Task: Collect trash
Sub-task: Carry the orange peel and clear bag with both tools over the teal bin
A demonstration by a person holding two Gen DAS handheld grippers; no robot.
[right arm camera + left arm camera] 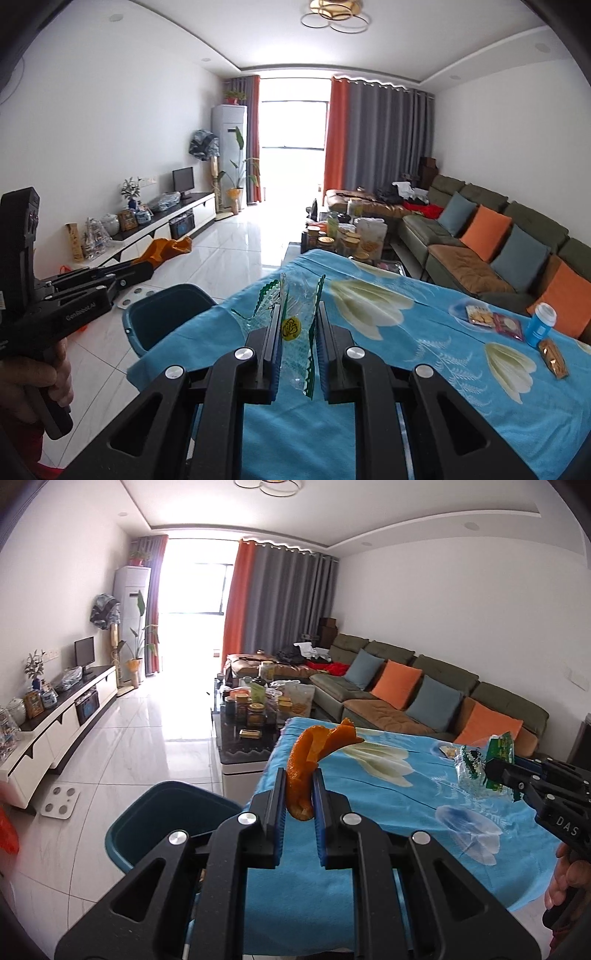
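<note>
Now the left gripper [299,794] is closed on an orange peel [310,760], which stands up between its blue pads and curls above the fingertips. Just beside it on the left, on the floor, stands the dark teal bin [166,812]. The right gripper [297,339] is also closed, pinching a clear plastic wrapper [293,325] with green edges over the blue flowered tablecloth [406,350].

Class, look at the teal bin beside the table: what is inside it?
The teal bin shows only bare inner wall; its bottom is hidden behind the rim and blue tablecloth, so contents cannot be told.
</note>
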